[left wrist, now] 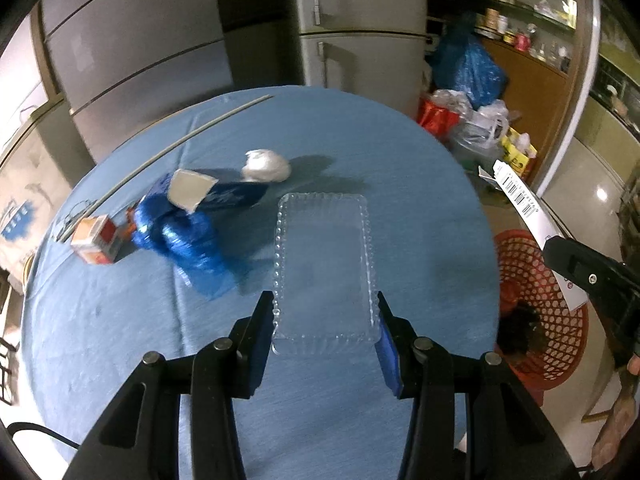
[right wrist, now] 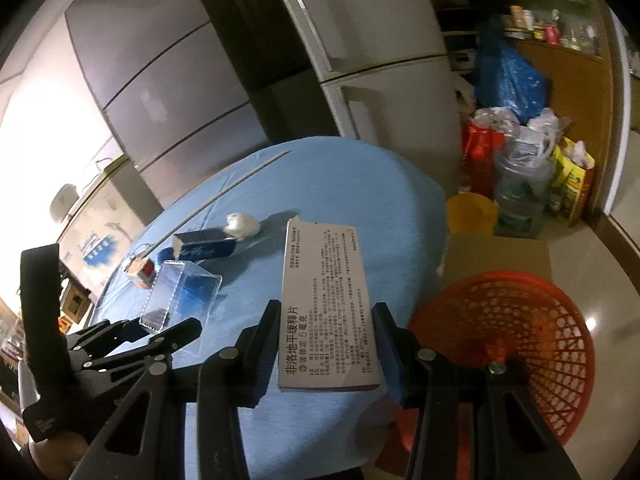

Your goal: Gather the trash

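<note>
The left claw [left wrist: 325, 312] grips a clear plastic tray [left wrist: 325, 264] above the blue counter [left wrist: 420, 208]; the right claw [right wrist: 326, 320] clenches a flattened medicine box [right wrist: 324, 304] near the red basket [right wrist: 532, 344].

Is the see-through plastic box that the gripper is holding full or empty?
Empty. The clear plastic box shows only the blue tablecloth through its bottom, and nothing lies inside it. The left gripper clamps its sides.
</note>
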A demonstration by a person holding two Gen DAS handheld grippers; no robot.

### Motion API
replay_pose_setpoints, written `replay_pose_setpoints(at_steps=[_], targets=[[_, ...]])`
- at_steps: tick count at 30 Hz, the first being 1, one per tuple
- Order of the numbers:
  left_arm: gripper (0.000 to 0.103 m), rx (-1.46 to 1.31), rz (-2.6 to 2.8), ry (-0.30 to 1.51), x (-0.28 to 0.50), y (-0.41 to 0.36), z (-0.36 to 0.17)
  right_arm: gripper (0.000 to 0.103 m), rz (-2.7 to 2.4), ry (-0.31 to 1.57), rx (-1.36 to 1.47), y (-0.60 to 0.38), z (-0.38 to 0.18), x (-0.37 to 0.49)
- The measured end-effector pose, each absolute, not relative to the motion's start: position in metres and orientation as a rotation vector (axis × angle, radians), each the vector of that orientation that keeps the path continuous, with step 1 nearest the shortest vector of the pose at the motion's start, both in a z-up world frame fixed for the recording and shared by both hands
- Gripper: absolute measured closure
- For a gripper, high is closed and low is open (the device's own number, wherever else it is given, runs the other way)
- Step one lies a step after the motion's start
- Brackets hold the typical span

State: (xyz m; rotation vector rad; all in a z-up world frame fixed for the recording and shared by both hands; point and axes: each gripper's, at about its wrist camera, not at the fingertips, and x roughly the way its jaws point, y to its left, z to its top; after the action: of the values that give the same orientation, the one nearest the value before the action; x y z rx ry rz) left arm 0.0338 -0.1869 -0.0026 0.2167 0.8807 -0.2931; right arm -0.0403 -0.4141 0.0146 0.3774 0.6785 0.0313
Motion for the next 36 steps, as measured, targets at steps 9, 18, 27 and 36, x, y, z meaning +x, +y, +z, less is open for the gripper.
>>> replay_pose_setpoints(at_steps=[9, 18, 27, 36], targets=[[0.055, 0.267, -0.373, 0.867, 0.030, -0.230, 0.000, 0.055, -0.067, 0.665, 0.417, -0.459, 0.011, -0.060], [0.055, 0.312, -0.456, 0.864, 0.026, -0.276, 0.000, 0.055, -0.136, 0.649, 0.449, -0.491, 0.011, -0.075], [0.055, 0.349, -0.522, 0.873, 0.022, -0.316, -0.005, 0.055, -0.195, 0.653, 0.479, -0.518, 0.001, -0.086], [0.055, 0.386, -0.572, 0.887, 0.022, -0.352, -0.017, 0.054, -0.242, 0.673, 0.504, -0.544, -0.014, -0.091]])
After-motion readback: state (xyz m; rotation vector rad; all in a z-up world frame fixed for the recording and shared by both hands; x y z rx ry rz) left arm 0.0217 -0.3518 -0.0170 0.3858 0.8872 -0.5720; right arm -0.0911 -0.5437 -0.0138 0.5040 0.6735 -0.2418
